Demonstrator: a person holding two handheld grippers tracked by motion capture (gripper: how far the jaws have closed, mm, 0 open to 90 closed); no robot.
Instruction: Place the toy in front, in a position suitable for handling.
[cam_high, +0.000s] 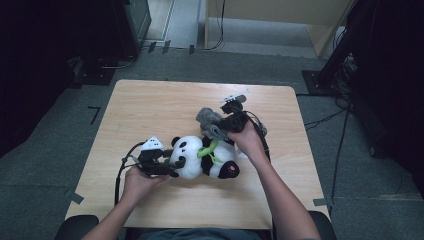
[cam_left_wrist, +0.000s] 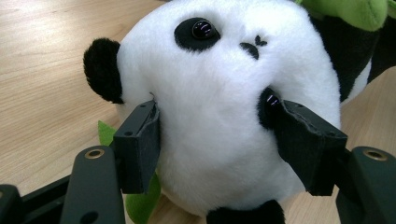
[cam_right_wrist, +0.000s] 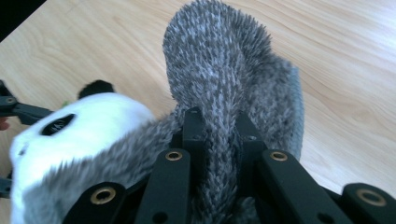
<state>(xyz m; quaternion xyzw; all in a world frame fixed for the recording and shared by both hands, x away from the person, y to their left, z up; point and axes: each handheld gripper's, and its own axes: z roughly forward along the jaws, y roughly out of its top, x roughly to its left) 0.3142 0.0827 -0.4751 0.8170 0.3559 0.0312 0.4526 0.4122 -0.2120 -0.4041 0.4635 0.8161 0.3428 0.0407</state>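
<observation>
Plush panda (cam_left_wrist: 219, 116) and grey fabric (cam_right_wrist: 224, 93), both clamped

Left gripper view: panda toy (cam_left_wrist: 224, 107) cut off at the top and right edges; its second eye is half covered by the right-hand jaw, and the green leaf (cam_left_wrist: 140, 200) under it mostly hidden behind the other jaw.

Right gripper view: grey knit cloth (cam_right_wrist: 224, 93) runs down between the jaws, lower end out of sight. Panda blurred at the left edge.

High view: the person's right hand (cam_high: 248, 140) covers the gripper body.
</observation>
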